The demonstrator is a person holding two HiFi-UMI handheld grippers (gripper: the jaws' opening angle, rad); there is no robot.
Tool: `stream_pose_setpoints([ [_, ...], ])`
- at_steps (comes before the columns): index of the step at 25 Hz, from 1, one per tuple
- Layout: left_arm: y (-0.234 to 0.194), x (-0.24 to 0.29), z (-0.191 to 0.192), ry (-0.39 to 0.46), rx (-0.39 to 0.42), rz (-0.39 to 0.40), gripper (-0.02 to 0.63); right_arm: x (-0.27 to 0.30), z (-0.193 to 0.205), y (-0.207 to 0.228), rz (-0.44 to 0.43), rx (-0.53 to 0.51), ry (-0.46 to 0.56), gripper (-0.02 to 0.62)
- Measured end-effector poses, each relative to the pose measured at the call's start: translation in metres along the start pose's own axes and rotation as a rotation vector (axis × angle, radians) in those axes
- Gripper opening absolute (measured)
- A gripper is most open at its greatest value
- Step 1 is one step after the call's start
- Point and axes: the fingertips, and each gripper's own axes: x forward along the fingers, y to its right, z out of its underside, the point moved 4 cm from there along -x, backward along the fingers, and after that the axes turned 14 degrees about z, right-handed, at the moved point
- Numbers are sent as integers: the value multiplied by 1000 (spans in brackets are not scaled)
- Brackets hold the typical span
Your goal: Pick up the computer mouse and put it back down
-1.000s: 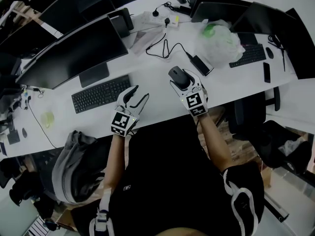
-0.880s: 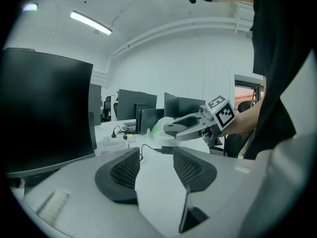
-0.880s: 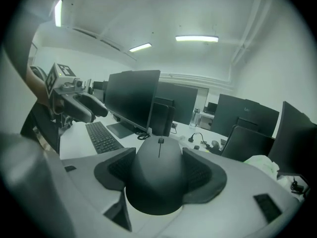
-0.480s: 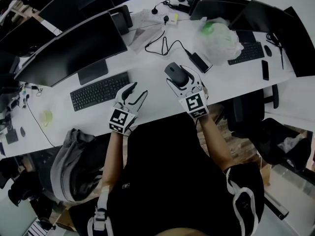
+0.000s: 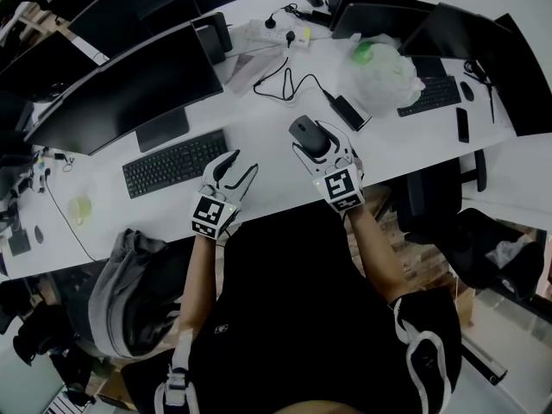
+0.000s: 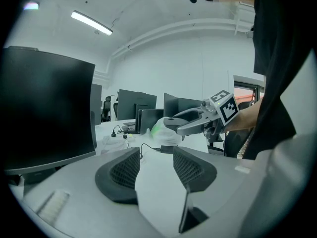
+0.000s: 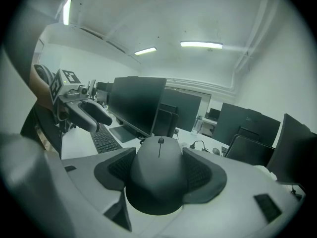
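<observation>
White bench, long and cluttered. Dark monitor at its left, keyboard in front of it. Left gripper by the keyboard's near corner, fingers apart and empty. Right gripper further right, fingers clamped on both flanks of the black computer mouse, held just above the bench.

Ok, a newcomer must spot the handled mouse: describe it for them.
On the long white desk, look right of the black keyboard fronting the big monitor. The dark mouse is clamped between the tongs of the right gripper, unlike the loose mouse by the far keyboard.
</observation>
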Motion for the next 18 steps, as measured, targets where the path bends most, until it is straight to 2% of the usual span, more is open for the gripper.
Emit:
stream_pose_setpoints([
  [18,0,0,-2,4,-1,-4,196,-3,-1,-3,-4,9,4,296],
])
